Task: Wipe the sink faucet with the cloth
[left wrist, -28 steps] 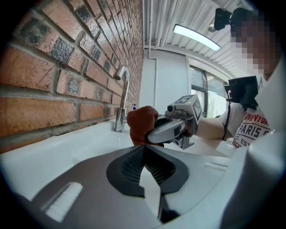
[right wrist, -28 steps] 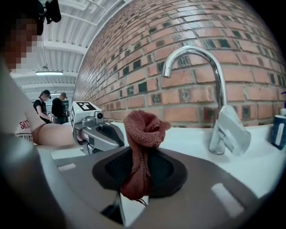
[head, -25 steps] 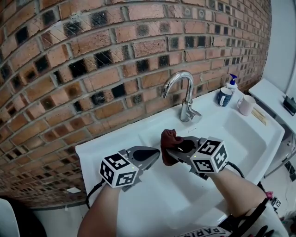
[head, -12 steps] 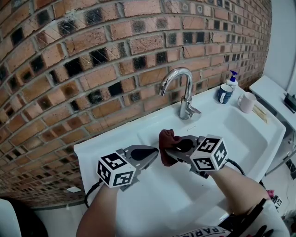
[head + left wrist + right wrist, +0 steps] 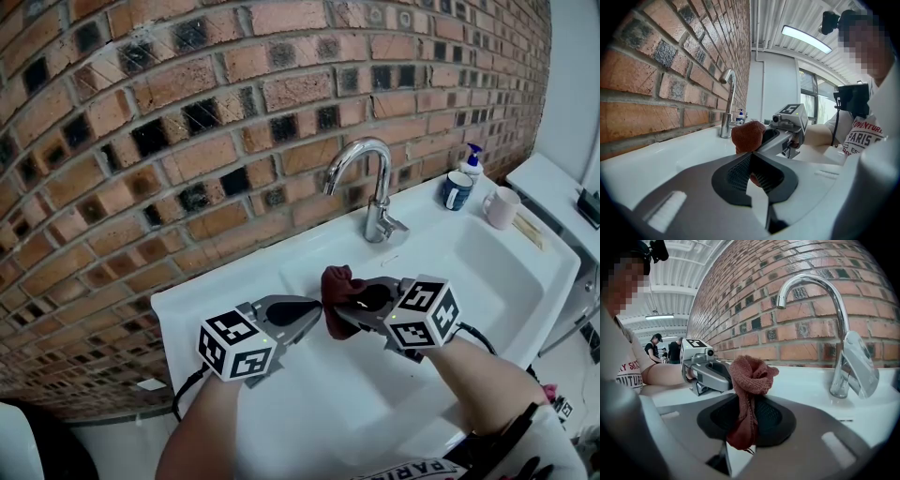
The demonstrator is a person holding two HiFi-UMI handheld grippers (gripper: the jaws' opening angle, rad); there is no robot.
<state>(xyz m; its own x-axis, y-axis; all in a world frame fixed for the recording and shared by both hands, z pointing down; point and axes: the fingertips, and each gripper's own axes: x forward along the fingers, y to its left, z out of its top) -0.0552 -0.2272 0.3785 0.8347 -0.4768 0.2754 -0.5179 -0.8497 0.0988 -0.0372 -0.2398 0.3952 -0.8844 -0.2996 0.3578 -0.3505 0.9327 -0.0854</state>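
Observation:
A chrome gooseneck faucet (image 5: 371, 189) stands at the back of the white sink (image 5: 497, 272), against the brick wall. My right gripper (image 5: 339, 307) is shut on a bunched reddish-brown cloth (image 5: 339, 292), held over the sink's left side, in front of and left of the faucet. In the right gripper view the cloth (image 5: 749, 390) hangs down between the jaws, with the faucet (image 5: 839, 329) at the right. My left gripper (image 5: 314, 311) is shut and empty, its tip close beside the cloth (image 5: 747, 137). The left gripper view shows the faucet (image 5: 728, 105) far behind it.
A blue mug (image 5: 457, 195), a soap bottle with a blue pump (image 5: 470, 165) and a pink mug (image 5: 499, 209) stand on the sink's back right rim. A brick wall (image 5: 187, 122) rises right behind the faucet. People stand far off in the right gripper view.
Both grippers have stayed nearly in place, with the cloth still held; the head view has shifted slightly.

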